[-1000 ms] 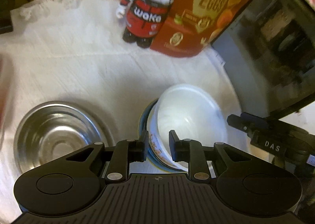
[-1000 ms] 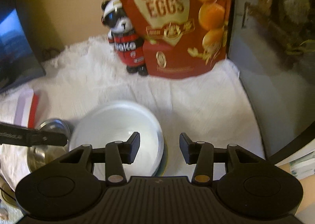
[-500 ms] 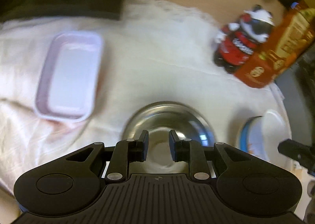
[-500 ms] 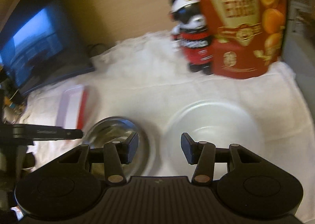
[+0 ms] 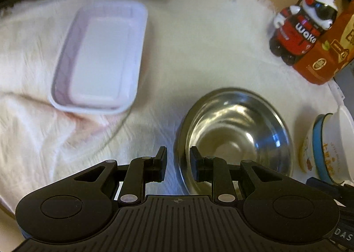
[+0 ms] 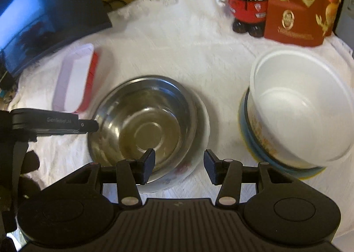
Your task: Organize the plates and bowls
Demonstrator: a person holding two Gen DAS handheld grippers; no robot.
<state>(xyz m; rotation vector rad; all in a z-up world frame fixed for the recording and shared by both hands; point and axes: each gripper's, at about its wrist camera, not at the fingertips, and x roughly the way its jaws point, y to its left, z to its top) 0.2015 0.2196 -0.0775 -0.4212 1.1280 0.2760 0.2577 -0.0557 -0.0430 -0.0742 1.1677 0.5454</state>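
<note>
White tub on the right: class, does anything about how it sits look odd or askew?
Yes. The white tub sits tilted inside a blue-rimmed bowl, its rim leaning rather than level, so the stack looks askew. The steel bowl nearby sits flat.

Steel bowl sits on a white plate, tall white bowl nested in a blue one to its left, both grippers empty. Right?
One error: in the right wrist view the white bowl, nested in the blue bowl, stands to the right of the steel bowl, not the left. The steel bowl does sit on the white plate. The left gripper and right gripper hold nothing; the right's jaws are opening.
</note>
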